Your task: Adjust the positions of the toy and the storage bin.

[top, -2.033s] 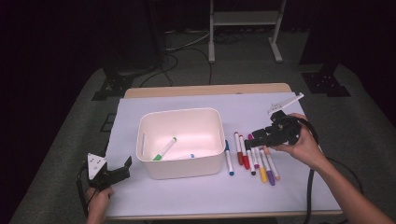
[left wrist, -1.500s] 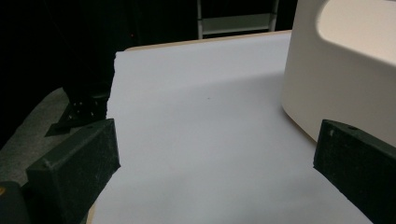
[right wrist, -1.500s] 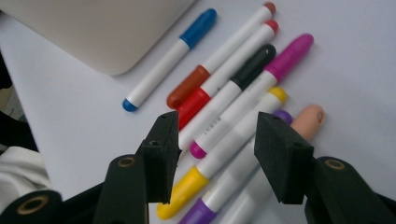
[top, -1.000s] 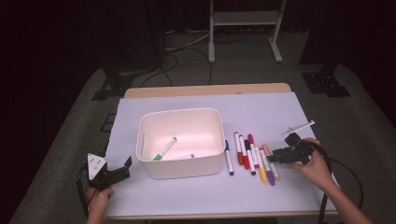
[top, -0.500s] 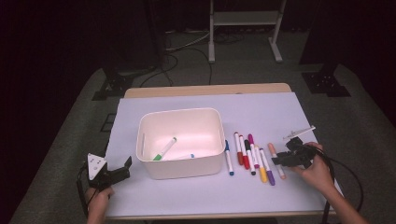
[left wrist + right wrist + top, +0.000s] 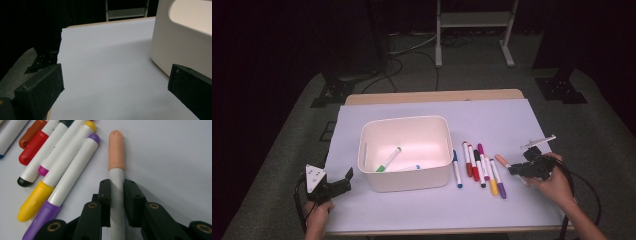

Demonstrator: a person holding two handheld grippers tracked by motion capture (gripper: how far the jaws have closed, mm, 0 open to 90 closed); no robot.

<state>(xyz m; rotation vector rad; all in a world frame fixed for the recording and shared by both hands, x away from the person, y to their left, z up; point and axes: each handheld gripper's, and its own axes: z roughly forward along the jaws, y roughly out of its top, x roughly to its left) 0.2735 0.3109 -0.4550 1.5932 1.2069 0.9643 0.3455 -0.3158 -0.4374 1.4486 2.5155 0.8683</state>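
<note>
the right gripper (image 6: 117, 192) has dropped from above the marker row to the table at its 3 o'clock side, where its jaws have just closed on the peach-capped marker (image 6: 116, 157) lying there.

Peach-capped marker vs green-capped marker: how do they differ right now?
The peach-capped marker lies on the white table cover, right of the marker row; the green-capped marker lies inside the white bin. The peach one is clamped between the right tongs; the green one lies untouched. Caps differ: peach against green. Both have white barrels.
</note>
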